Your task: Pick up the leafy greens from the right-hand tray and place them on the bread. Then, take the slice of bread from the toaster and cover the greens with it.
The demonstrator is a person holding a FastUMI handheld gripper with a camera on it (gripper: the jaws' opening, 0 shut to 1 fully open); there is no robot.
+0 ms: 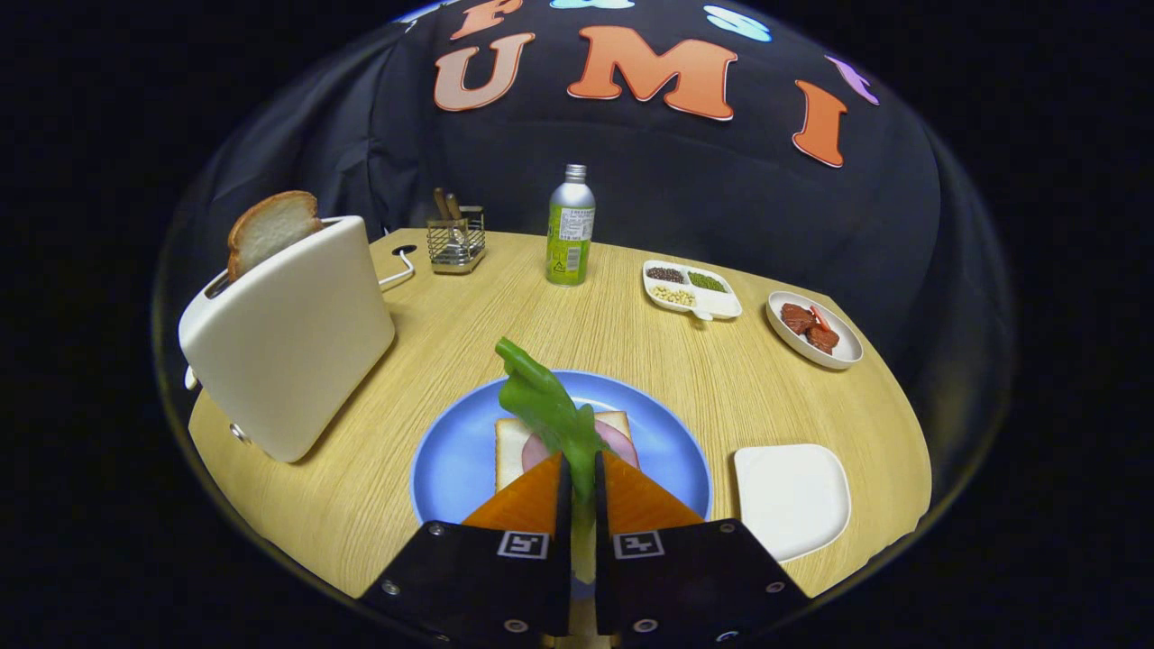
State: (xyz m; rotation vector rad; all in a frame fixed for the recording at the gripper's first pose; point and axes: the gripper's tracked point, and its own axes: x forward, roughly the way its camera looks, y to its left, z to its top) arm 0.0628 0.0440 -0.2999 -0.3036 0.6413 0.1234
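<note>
Gripper (577, 469) jaws clamped on the leafy greens (550, 410) at lower centre, over the bread (516, 442) on the blue plate (451, 460); greens look light, floppy, bruisable, best held near the stem.

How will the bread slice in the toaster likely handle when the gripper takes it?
The bread slice is thin and soft-looking, so probably light but easily dented. It stands well out of the toaster, so it should lift freely. The gripper is shut on the greens.
</note>
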